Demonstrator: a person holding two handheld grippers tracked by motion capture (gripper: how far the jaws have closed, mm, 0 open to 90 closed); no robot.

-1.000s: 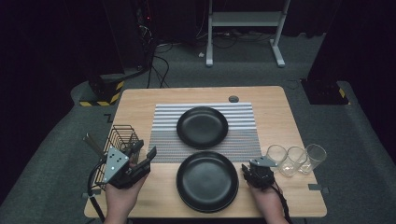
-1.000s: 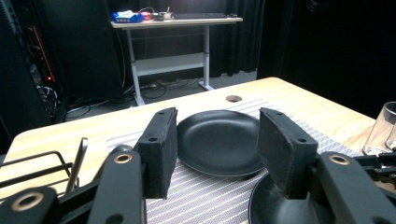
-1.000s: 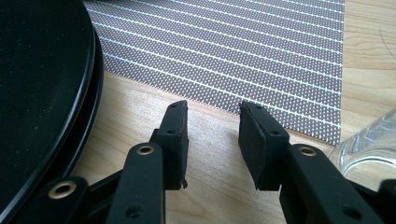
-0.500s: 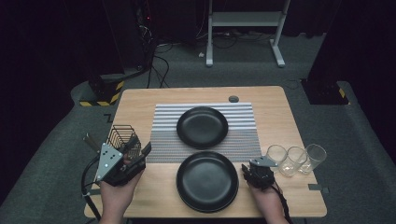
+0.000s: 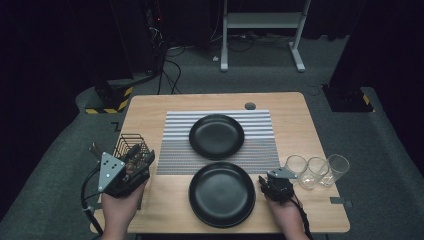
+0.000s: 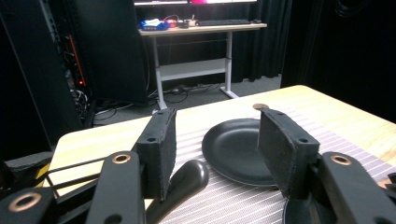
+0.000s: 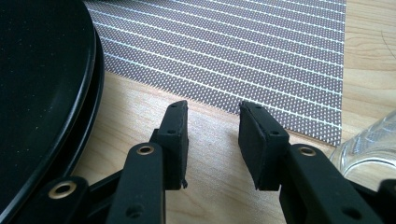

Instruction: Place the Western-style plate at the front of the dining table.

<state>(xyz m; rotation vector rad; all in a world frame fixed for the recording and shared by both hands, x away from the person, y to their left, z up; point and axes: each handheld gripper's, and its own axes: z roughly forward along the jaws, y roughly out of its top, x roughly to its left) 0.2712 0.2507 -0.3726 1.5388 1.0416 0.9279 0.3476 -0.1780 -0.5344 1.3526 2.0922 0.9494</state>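
The left hand-held gripper (image 5: 136,161) hangs over the wire basket (image 5: 131,146) at the desk's (image 5: 300,120) left edge, jaws released, a black utensil handle (image 6: 184,179) just below them. The right hand-held gripper (image 7: 212,135) is released too, empty, between the near black plate (image 5: 222,193) and the glasses (image 5: 316,170).

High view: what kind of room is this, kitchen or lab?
Likely a lab or recording studio, not a kitchen: black curtains, an equipment rack with cables, and a height-adjustable desk stand behind the small wooden table laid with tableware.
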